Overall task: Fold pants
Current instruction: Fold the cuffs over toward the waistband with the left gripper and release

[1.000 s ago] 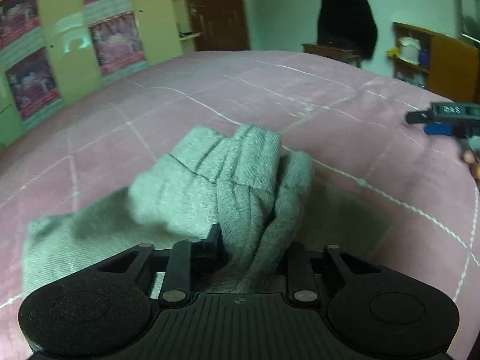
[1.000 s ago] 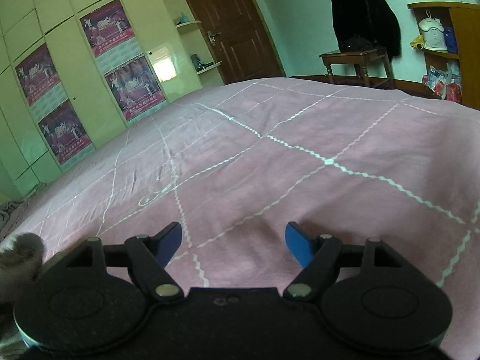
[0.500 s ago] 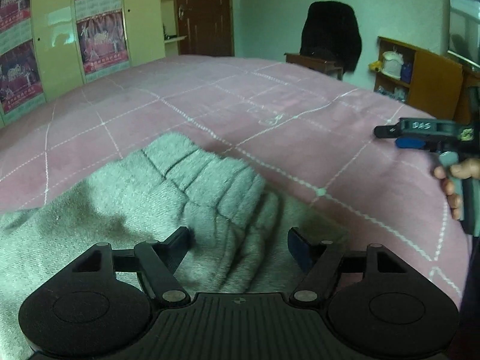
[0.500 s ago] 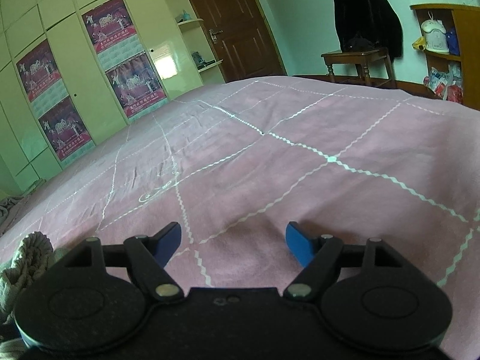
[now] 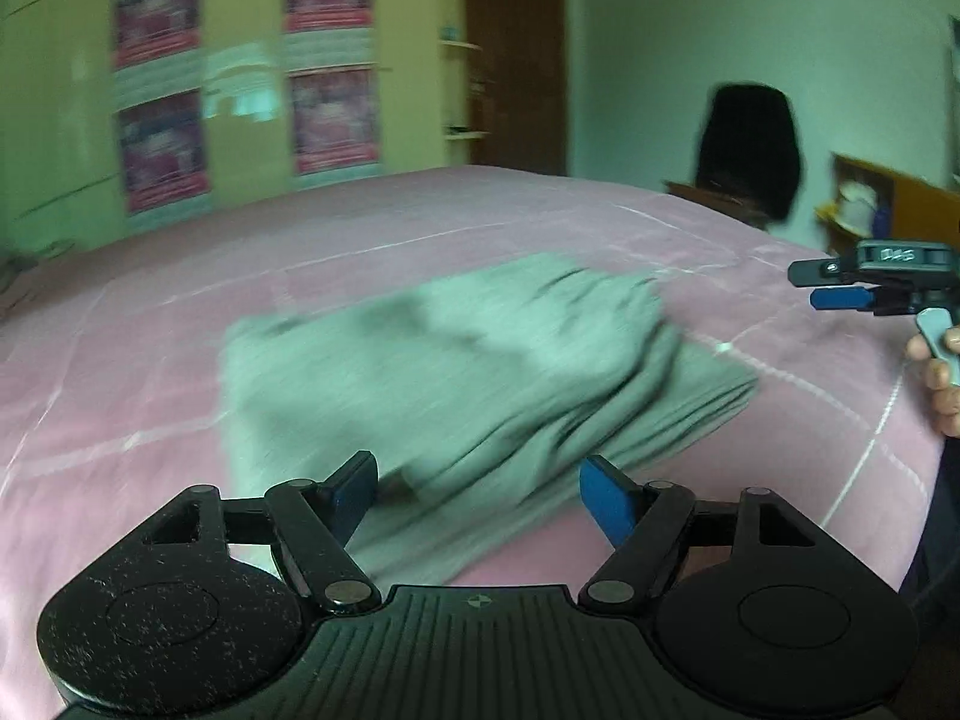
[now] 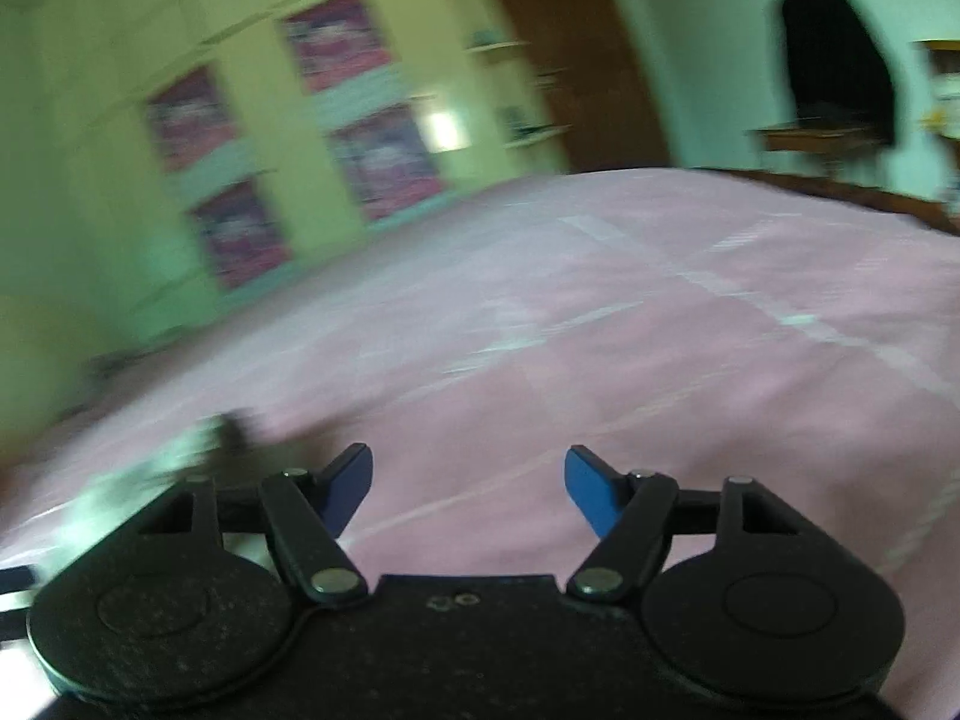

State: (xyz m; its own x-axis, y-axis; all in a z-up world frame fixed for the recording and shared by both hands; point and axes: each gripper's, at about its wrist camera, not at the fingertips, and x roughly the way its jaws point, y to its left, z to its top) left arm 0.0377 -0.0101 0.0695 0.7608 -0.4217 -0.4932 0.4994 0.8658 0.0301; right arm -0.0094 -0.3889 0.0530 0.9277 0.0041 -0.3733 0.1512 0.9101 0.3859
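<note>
Both tongs wide, empty: left tongs (image 5: 477, 495) just opened, right tongs (image 6: 468, 489) closing slightly. Loose pants (image 5: 480, 372) fold on bed (image 5: 150, 330) may slump.

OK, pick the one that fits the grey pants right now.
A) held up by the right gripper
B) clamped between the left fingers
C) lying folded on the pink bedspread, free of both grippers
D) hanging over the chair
C: the grey pants lie folded on the pink bedspread, ahead of the open left gripper, whose fingers grip nothing.
</note>
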